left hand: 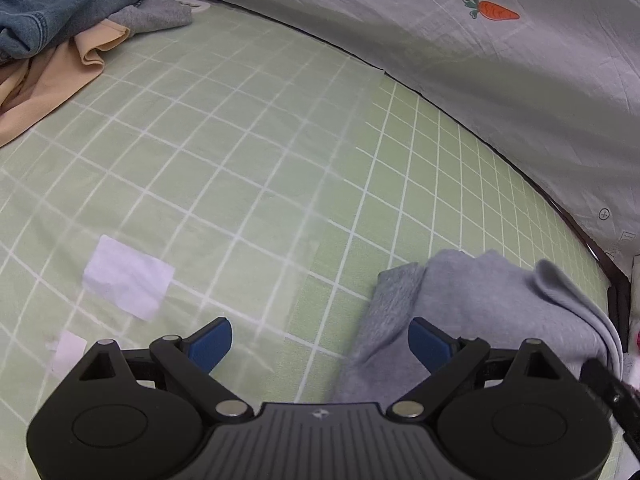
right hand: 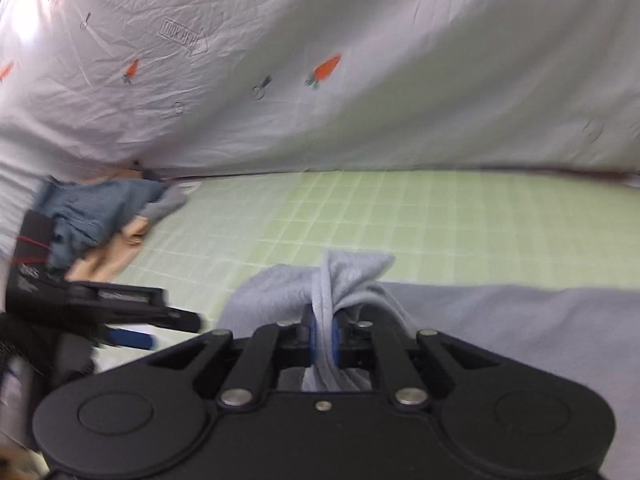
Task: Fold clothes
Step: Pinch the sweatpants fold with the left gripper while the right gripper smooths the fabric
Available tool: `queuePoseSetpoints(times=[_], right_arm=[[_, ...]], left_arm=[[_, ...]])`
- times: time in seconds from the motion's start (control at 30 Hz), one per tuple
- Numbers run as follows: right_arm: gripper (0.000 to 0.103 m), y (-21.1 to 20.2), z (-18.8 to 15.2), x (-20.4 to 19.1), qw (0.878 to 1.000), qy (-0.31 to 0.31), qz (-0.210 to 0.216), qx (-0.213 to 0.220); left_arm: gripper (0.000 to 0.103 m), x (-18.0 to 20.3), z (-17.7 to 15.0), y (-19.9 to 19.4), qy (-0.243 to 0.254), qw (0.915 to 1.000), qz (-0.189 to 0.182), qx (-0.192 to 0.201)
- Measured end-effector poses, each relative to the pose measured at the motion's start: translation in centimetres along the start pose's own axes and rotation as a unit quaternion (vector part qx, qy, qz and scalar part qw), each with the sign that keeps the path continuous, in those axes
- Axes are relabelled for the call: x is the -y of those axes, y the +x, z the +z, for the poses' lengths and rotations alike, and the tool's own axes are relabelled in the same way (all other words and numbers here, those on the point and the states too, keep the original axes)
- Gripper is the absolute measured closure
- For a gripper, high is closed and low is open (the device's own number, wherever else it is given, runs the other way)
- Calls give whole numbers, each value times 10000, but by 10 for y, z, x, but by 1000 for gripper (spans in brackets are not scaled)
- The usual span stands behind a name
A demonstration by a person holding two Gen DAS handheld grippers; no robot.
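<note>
A light grey garment (left hand: 488, 304) lies on the green checked bed sheet (left hand: 240, 152) at the lower right of the left wrist view. My left gripper (left hand: 320, 344) is open just above the sheet; its right blue finger (left hand: 430, 342) hangs over the garment's fuzzy edge, and nothing is between the pads. In the right wrist view my right gripper (right hand: 325, 338) is shut on a bunched fold of the grey garment (right hand: 340, 280), lifted off the sheet (right hand: 400, 216). The left gripper (right hand: 128, 338) shows at the left of that view.
A pile of blue denim (left hand: 60, 4), a grey piece and a peach garment (left hand: 52, 76) lies at the far left. A white carrot-print cover (left hand: 492, 32) rises along the bed's far edge. Two pale patches (left hand: 128, 276) mark the sheet near my left gripper.
</note>
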State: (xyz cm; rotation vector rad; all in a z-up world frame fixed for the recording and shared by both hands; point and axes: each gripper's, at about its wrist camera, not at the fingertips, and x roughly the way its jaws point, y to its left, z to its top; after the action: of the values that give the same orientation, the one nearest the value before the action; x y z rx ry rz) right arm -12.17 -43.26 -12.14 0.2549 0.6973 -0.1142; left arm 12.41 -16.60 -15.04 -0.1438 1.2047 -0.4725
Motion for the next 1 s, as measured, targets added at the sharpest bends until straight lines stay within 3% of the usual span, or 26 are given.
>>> queuePoseSetpoints(times=[0.07,0.1,0.17,0.23,0.27,0.47,0.5,0.57,0.6,0.63,0.67,0.8,0.87,0.9,0.97,1.0], right_arm=[[81,27,-19,20,9937,415,-241,-1010],[80,40,-31,37,9827,1024,-363,-1503],[79,37,-41,60,9727,1817,-155,-1435],[59,33,-35,65,9745,1865,-211,-1229],[55,33,-31,66,9763,1819,-245,-1149],[55,52,-34,68,9704,2031,11,-1310],[58,52,-33,64,9733,1917,9,-1260],[80,56,-32,60,9758,1745,144,-1311],[92,56,-32,59,9758,1735,275,-1305],[93,56,-31,58,9756,1726,408,-1295],[94,54,-30,57,9752,1737,575,-1243],[95,34,-17,56,9690,2026,1252,-664],[94,29,-13,62,9671,2216,1094,-599],[92,31,-12,61,9727,2053,782,-743],[88,43,-17,56,9811,1564,214,-1117],[88,43,-23,60,9780,1712,234,-1169]], left_arm=[[9,-5,0,3,-119,9999,-6,-62],[9,-5,0,4,-131,9999,-18,-80],[9,-3,0,2,-46,9999,-92,-9],[9,1,1,4,32,9998,-185,27],[10,3,2,6,41,9997,-254,20],[16,30,5,28,276,9960,-817,-242],[21,36,4,30,382,9954,-843,-257],[33,46,1,36,558,9943,-861,-291],[51,50,0,39,624,9939,-851,-316],[77,53,-2,42,689,9935,-840,-341],[91,56,-3,44,742,9938,-755,-351],[92,43,6,26,540,9958,-742,-68],[91,33,12,22,351,9964,-774,-16],[89,29,15,22,263,9964,-807,-37],[82,33,14,27,368,9982,-472,-75],[77,35,12,26,444,9984,-349,-88]])
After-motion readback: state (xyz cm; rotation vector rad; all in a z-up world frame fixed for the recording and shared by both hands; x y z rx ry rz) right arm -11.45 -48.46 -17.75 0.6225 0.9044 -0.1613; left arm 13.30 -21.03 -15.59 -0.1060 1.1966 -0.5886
